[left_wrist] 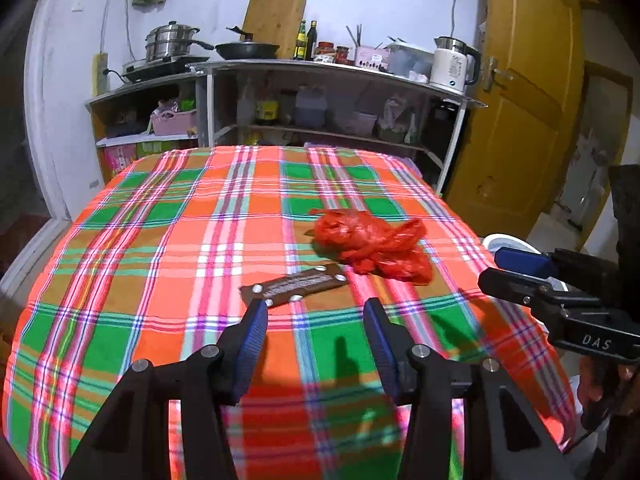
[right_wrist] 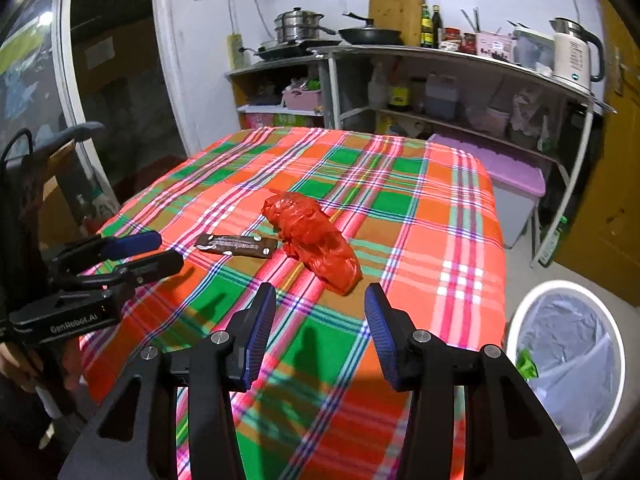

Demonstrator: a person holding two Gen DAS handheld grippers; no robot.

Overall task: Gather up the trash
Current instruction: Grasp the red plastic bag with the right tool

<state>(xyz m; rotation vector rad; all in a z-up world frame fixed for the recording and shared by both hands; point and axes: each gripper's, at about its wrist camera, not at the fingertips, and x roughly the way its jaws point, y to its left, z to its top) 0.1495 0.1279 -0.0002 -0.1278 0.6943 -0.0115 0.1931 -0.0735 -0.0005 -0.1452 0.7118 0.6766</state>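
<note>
**Bright light, strong fisheye bend**

Your light comes from overhead and behind: finger shadows fall forward on the cloth (left_wrist: 224, 248). Colours look oversaturated. Shelves (right_wrist: 460, 92) blur softly. Edges curve hard, and corners go black in both views.

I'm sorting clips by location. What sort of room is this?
Most likely a small home kitchen: a steamer pot and frying pan sit on a shelf beside an electric kettle, near a table with a plaid cloth.
</note>
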